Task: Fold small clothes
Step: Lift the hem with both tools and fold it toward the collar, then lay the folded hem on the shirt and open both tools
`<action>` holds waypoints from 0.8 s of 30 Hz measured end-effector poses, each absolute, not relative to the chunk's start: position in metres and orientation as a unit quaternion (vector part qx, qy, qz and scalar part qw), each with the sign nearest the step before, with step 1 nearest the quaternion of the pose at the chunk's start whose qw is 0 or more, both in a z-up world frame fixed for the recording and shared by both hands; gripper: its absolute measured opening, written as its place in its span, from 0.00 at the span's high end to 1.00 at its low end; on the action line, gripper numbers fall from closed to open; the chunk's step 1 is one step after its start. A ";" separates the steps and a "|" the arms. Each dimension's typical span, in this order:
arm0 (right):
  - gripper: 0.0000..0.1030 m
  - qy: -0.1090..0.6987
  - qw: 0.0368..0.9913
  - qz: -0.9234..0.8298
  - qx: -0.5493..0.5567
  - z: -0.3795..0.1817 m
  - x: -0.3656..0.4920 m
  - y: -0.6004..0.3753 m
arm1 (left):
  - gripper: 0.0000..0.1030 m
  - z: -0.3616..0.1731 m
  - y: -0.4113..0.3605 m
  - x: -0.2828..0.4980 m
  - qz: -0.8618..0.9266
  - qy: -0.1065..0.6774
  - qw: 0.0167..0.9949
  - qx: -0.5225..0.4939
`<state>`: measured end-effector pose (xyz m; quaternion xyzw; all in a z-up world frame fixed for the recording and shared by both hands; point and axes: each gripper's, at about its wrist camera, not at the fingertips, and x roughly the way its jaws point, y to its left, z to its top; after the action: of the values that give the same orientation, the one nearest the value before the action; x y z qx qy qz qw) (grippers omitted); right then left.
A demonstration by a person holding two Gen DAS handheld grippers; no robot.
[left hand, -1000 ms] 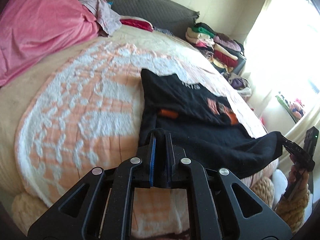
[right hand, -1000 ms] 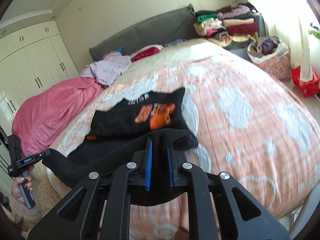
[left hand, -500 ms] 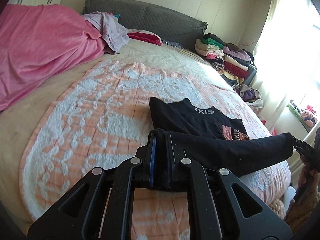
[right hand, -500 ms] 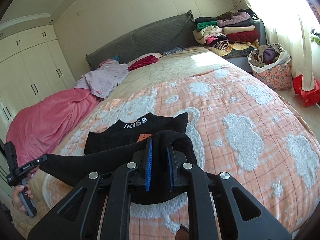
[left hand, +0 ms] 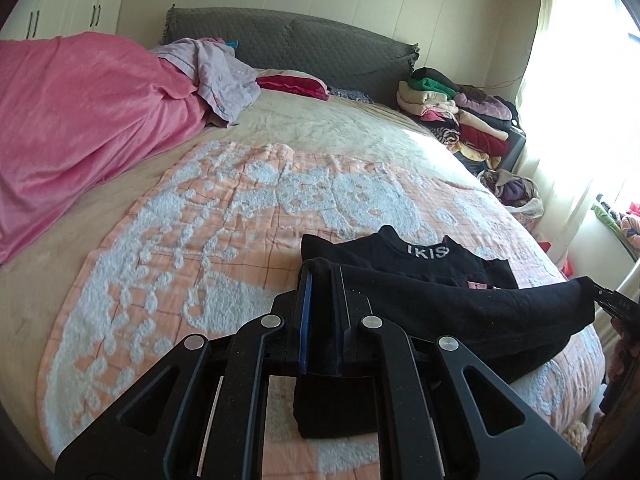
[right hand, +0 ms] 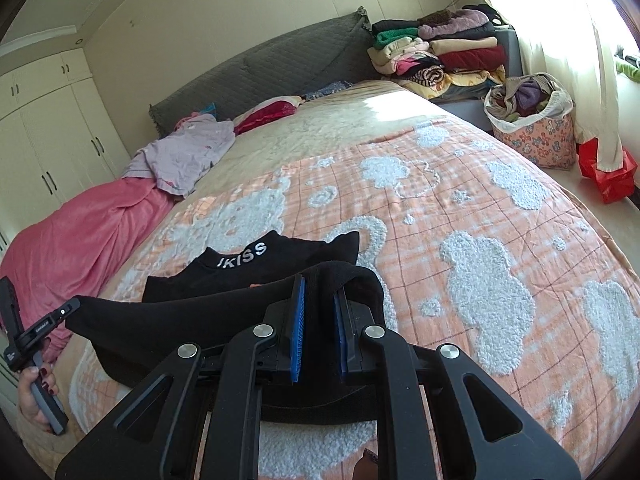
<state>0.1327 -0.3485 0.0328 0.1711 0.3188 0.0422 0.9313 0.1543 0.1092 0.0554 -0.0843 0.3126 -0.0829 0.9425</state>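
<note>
Now the orange-and-white blanket (right hand: 460, 216) carries the black top (right hand: 224, 312), its hem raised and stretched between the left gripper (left hand: 322, 280) and right gripper (right hand: 320, 292), each clamped on a corner. Risk: thin pinches could slip, or one side could lead, giving a crooked fold. White collar lettering (right hand: 242, 259) reads "KISS", its first letter unclear.

My left gripper (left hand: 322, 280) clamped on black fabric, lower centre of frame, my right gripper (right hand: 318, 292) likewise clamped, both angled downward, left hand (right hand: 34, 394) at lower left edge
</note>
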 end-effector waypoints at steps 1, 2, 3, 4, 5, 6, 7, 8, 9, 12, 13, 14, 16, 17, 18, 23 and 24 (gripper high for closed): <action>0.88 0.321 0.931 0.041 0.172 0.031 0.136 -0.349 | 0.97 0.053 0.109 0.158 -0.082 0.315 0.942 -0.083; 0.88 0.323 0.930 0.040 0.172 0.030 0.138 -0.348 | 0.97 0.050 0.109 0.161 -0.080 0.317 0.942 -0.081; 0.88 0.324 0.929 0.039 0.173 0.028 0.140 -0.348 | 0.97 0.047 0.108 0.165 -0.077 0.320 0.941 -0.078; 0.88 0.327 0.928 0.038 0.172 0.025 0.143 -0.347 | 0.97 0.043 0.108 0.168 -0.075 0.323 0.940 -0.076; 0.88 0.331 0.928 0.036 0.170 0.023 0.147 -0.346 | 0.97 0.039 0.107 0.171 -0.073 0.326 0.940 -0.074; 0.88 0.333 0.927 0.034 0.168 0.021 0.149 -0.346 | 0.96 0.034 0.107 0.175 -0.069 0.331 0.938 -0.071; 0.87 0.339 0.926 0.030 0.165 0.018 0.153 -0.345 | 0.95 0.030 0.106 0.177 -0.066 0.333 0.938 -0.070; 0.84 0.345 0.924 0.027 0.163 0.014 0.156 -0.344 | 0.92 0.025 0.107 0.179 -0.061 0.336 0.937 -0.068; 0.78 0.353 0.921 0.020 0.160 0.010 0.158 -0.344 | 0.92 0.021 0.107 0.180 -0.053 0.338 0.937 -0.064; 0.56 0.357 0.920 -0.014 0.159 0.002 0.155 -0.349 | 0.85 0.014 0.110 0.177 -0.046 0.335 0.939 -0.062; 0.56 0.354 0.920 -0.019 0.166 0.000 0.150 -0.353 | 0.82 0.014 0.111 0.174 -0.047 0.335 0.939 -0.064; 0.56 0.350 0.920 -0.022 0.174 0.000 0.145 -0.357 | 0.81 0.014 0.112 0.171 -0.048 0.333 0.940 -0.063; 0.56 0.340 0.922 -0.027 0.184 0.000 0.132 -0.362 | 0.79 0.018 0.109 0.161 -0.049 0.324 0.944 -0.051; 0.56 0.335 0.923 -0.029 0.186 0.000 0.126 -0.363 | 0.73 0.019 0.108 0.159 -0.051 0.321 0.945 -0.046; 0.55 0.331 0.925 -0.030 0.186 0.001 0.121 -0.364 | 0.71 0.022 0.104 0.154 -0.057 0.317 0.946 -0.039; 0.55 0.330 0.928 -0.011 0.175 0.003 0.099 -0.354 | 0.69 0.036 0.081 0.135 -0.102 0.299 0.949 -0.017; 0.55 0.332 0.928 -0.005 0.170 0.003 0.097 -0.349 | 0.69 0.037 0.077 0.133 -0.111 0.298 0.948 -0.017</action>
<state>0.0970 -0.3494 0.0034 0.1696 0.3317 -0.0045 0.9280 0.1326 0.0775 0.0371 -0.0174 0.2981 -0.1109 0.9479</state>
